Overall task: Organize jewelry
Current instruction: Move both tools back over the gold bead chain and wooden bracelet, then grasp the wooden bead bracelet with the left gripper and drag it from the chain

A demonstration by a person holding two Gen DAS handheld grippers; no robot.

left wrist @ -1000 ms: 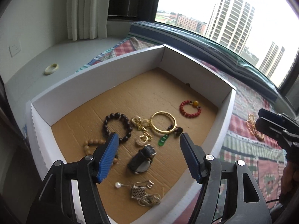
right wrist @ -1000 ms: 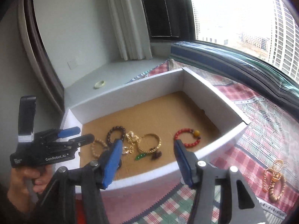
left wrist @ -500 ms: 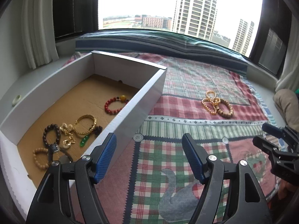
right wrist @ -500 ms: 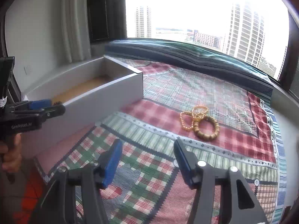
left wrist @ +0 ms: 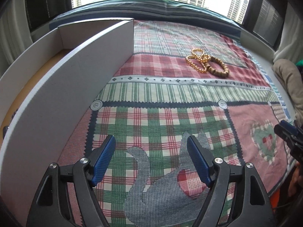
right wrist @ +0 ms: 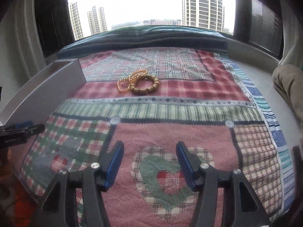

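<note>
Left wrist view: the white rectangular cardboard box with brown floor (left wrist: 79, 71) is seen at the left edge, side wall toward the camera; only a sliver of the floor and a dark item at the near end are visible, too hidden to identify. The right wrist view shows just the far corner of that box (right wrist: 62, 79), nothing of its inside.

Both views show the gold bead chain (left wrist: 197, 59) (right wrist: 128, 83) and the brown wooden bead bracelet (left wrist: 217, 69) (right wrist: 146, 86) lying touching each other on the red-checked patch of the patchwork quilt (left wrist: 161, 117) (right wrist: 170, 132), outside the box and well ahead of both tools.

The left tool (left wrist: 151, 158) has just been opening; its blue pads are apart, nothing between them, over the grey swan patch. The right tool (right wrist: 149, 159) is held apart too, empty, over the heart patch. Each tool is seen at the edge of the other's view (left wrist: 289, 134) (right wrist: 20, 130).
</note>
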